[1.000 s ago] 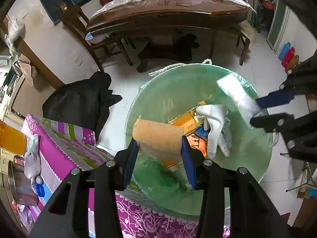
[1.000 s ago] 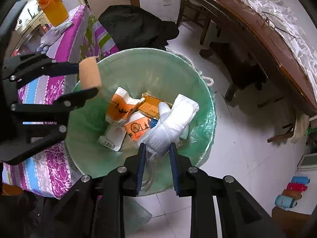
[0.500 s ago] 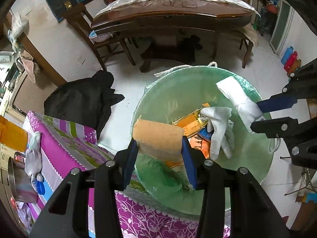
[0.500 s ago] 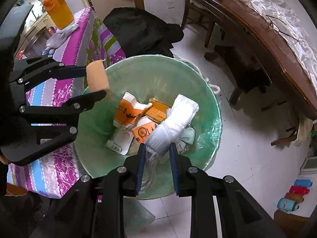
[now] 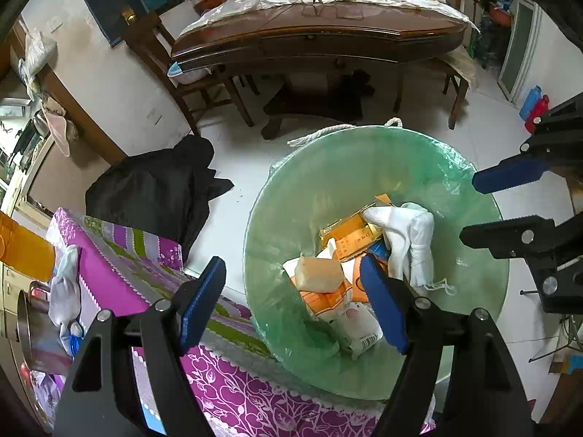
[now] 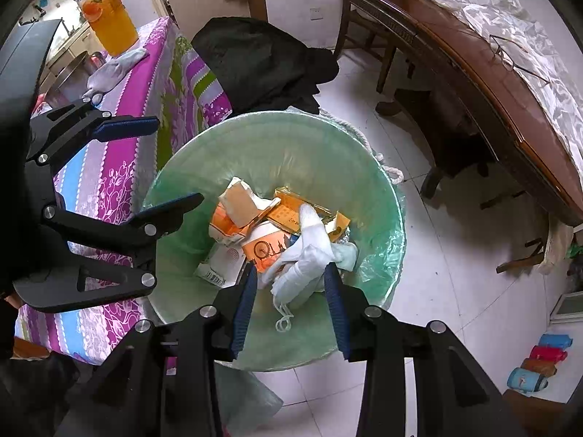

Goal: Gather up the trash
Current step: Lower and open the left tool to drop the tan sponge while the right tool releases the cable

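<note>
A bin lined with a green bag (image 5: pixel 364 138) (image 6: pixel 273 123) stands on the floor, holding orange cartons and paper. My left gripper (image 5: pixel 289 266) (image 6: pixel 175 162) hangs over its near edge, jaws opening, with nothing between them. A tan sponge-like block (image 5: pixel 317 273) (image 6: pixel 238 204) lies loose on the trash below it. My right gripper (image 6: pixel 290 273) (image 5: pixel 473 207) is over the bin's other side, jaws opening too. A white glove (image 6: pixel 309 247) (image 5: pixel 408 233) lies crumpled on the cartons beneath its fingers, and the pads do not press on it.
A table with a purple flowered cloth (image 5: pixel 120 255) (image 6: pixel 120 167) borders the bin, bearing an orange drink jar (image 6: pixel 105 14) and a grey glove (image 6: pixel 113 69). A black bundle (image 5: pixel 156 189) lies on the white floor. Behind stands a wooden table (image 5: pixel 320 36) with chairs.
The left jaws spread wide and the tan block dropped into the bin. The right jaws parted and the white glove sank onto the trash. Neither hand shifted noticeably.
</note>
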The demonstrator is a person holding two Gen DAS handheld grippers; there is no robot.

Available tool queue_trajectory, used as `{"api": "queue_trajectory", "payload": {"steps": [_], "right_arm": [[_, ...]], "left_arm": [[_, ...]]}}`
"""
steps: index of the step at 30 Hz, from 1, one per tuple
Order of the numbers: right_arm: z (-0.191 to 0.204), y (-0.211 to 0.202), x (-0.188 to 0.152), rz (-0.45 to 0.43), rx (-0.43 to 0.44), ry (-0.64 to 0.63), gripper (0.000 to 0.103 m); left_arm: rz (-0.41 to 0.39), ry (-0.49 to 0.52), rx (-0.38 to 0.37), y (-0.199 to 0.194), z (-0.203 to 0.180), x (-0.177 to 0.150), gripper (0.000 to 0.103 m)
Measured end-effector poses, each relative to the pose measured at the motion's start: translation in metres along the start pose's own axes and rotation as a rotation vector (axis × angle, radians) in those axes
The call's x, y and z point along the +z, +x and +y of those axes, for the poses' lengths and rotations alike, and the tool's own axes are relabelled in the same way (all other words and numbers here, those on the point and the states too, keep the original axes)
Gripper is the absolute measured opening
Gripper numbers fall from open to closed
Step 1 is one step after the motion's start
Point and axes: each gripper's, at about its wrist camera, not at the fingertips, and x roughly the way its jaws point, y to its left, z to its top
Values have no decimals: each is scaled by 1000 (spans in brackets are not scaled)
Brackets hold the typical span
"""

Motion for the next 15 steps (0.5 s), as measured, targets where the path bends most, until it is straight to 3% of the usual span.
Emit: {"api": "queue_trajectory", "payload": {"steps": [15], "right_arm": [[5,2,0,2,-5,3,39]], "left_arm": [[-25,-13,21,-9,-2,-9,73]]}}
